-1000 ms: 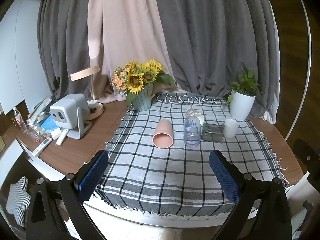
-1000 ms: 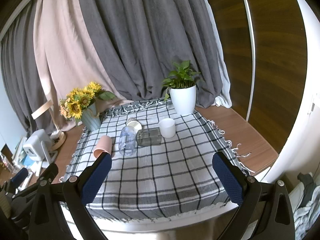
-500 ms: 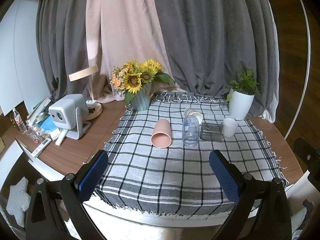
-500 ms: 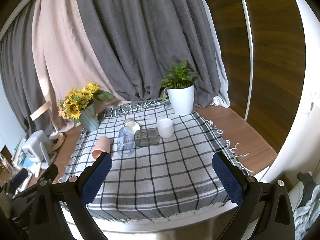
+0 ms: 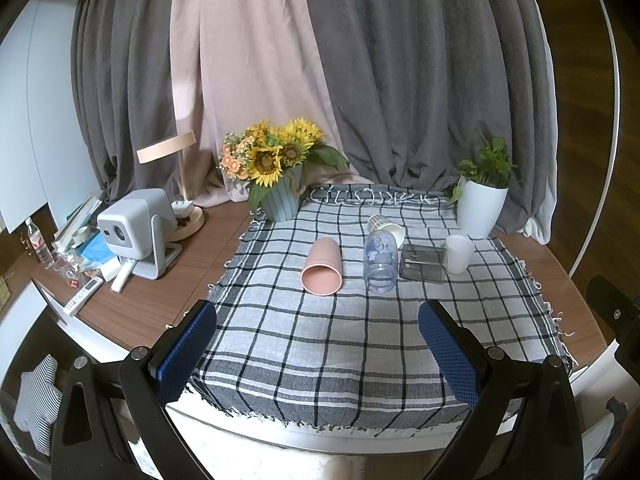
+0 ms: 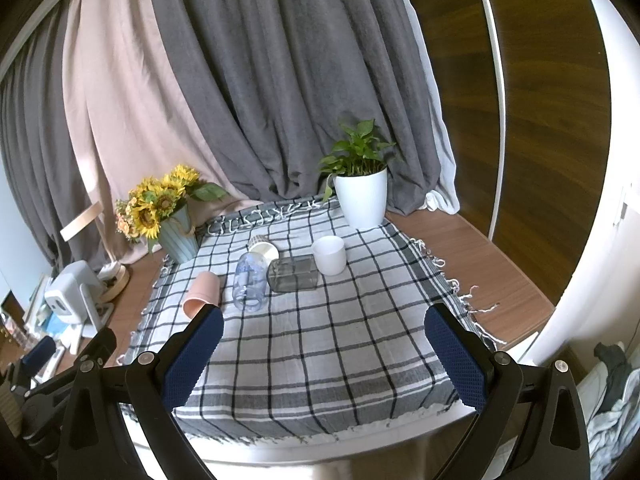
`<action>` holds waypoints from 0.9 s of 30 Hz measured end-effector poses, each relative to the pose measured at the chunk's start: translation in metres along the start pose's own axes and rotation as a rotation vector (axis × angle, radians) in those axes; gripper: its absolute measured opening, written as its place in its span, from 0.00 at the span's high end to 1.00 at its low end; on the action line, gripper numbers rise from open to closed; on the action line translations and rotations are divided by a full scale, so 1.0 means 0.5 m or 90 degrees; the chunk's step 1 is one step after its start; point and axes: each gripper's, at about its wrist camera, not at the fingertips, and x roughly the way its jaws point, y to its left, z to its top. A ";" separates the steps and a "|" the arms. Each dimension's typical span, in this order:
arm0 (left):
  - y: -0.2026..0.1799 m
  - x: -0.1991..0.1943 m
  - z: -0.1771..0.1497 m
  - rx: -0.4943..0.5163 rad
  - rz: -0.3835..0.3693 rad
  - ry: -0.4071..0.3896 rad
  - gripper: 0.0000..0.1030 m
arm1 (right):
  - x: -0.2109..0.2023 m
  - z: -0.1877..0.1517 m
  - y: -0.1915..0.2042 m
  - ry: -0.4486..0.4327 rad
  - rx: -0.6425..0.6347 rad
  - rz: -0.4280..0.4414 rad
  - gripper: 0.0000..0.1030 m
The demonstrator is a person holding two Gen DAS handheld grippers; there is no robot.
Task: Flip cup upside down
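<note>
Both tools wide open, nothing held: left gripper (image 5: pixel 318 330) and right gripper (image 6: pixel 324 330) hang at the near edge of the checked cloth (image 5: pixel 344 344), well apart from the cups. Which cup is meant? Can't tell. Pink cup (image 5: pixel 322 265) lies on its side, mouth twd me; white cup (image 6: pixel 329 255) stands upright by the plant pot (image 6: pixel 362 198). Pink sits nearest the left tool, so I'd go there: come in low, fingers either side of the body, squeeze gently, it'll prob roll.
</note>
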 end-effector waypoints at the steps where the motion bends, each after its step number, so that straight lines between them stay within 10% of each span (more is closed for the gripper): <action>1: 0.000 0.000 0.000 0.000 0.001 0.000 0.00 | -0.001 0.000 -0.001 0.000 0.000 0.000 0.02; 27: -0.002 0.000 0.001 -0.001 0.002 0.006 0.00 | 0.003 -0.005 -0.004 0.005 0.001 0.002 0.02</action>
